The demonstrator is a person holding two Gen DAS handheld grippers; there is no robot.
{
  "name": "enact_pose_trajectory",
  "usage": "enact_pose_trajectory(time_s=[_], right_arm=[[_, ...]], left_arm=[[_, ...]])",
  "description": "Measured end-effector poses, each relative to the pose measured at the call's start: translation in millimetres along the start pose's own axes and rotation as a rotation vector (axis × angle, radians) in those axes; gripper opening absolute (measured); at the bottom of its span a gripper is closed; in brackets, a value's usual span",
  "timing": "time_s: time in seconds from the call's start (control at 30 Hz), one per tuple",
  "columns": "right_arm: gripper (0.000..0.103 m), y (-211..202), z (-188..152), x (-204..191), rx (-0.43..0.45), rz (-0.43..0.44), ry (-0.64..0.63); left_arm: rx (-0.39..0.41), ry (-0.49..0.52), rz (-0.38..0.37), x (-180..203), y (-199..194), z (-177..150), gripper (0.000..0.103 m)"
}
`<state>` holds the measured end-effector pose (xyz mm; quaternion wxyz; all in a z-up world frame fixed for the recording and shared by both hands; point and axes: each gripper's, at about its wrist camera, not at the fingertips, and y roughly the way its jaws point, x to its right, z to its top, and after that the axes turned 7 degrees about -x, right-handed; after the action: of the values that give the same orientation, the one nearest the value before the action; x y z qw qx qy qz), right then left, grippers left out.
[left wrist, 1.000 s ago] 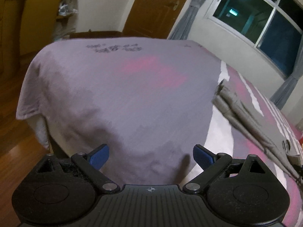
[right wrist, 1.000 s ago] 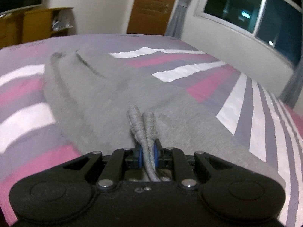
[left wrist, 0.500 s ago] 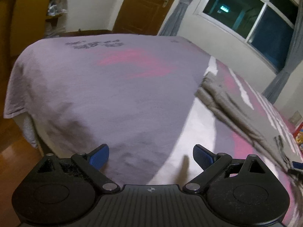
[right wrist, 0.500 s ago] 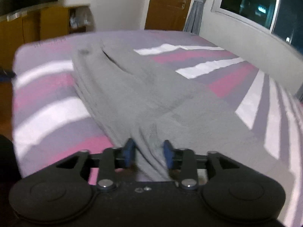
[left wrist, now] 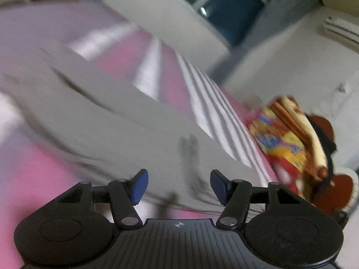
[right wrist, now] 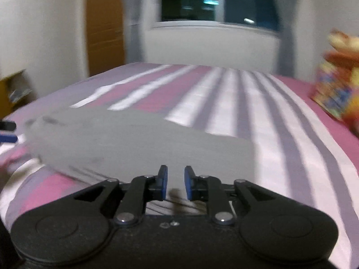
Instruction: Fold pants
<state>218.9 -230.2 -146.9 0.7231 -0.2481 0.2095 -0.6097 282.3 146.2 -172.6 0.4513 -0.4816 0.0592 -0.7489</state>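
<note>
The grey pants (right wrist: 134,139) are lying flat across the striped bed (right wrist: 280,148), stripes bare beyond. Both the left gripper (left wrist: 179,187) and right gripper (right wrist: 176,185) are hovering, jaws spread, empty. Only the left view is showing a colourful bag (left wrist: 289,139) at the bed's edge clearly.

The grey pants (left wrist: 125,121), of a soft knit fabric, are laid flat and lengthwise across the pink, white and purple striped bedspread (right wrist: 258,112), shallow creases being seen along the cloth despite the blur.
</note>
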Motion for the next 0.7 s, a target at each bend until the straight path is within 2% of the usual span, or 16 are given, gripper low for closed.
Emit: enact_pose_trajectory(time_s=[0.07, 0.17, 0.27, 0.3, 0.33, 0.43, 0.57, 0.67, 0.7], right_arm=[[0.018, -1.0, -5.2, 19.8, -0.009, -0.005, 0.067], [0.018, -0.5, -10.3, 36.2, -0.008, -0.002, 0.125], [0.019, 7.9, -15.5, 44.6, -0.028, 0.026, 0.161], [0.02, 13.7, -15.9, 46.7, -0.042, 0.038, 0.164], [0.02, 17.7, -18.7, 48.4, -0.059, 0.047, 0.165], [0.021, 19.7, -29.8, 50.0, -0.116, 0.057, 0.153], [0.021, 16.7, -40.9, 44.5, -0.13, 0.067, 0.085], [0.021, 16.6, -36.6, 45.2, -0.131, 0.07, 0.065], [0.021, 13.0, -33.4, 46.1, -0.112, 0.068, 0.061]], left_arm=[[-0.096, -0.014, -0.05, 17.3, 41.7, 6.3, 0.062], [-0.217, -0.068, -0.044, 27.4, 88.6, 5.4, 0.062], [-0.227, -0.088, -0.028, 32.4, 103.4, 1.5, 0.062], [-0.223, -0.101, -0.041, 31.8, 104.4, 0.8, 0.055], [-0.22, -0.104, -0.049, 31.7, 104.7, -0.9, 0.016], [-0.207, -0.058, -0.041, 32.4, 101.8, -17.1, 0.018], [-0.171, -0.049, -0.042, 29.4, 96.0, -34.8, 0.018], [-0.138, 0.005, -0.027, 33.8, 89.8, -28.0, 0.021], [-0.114, 0.033, -0.012, 37.3, 84.7, -21.9, 0.027]])
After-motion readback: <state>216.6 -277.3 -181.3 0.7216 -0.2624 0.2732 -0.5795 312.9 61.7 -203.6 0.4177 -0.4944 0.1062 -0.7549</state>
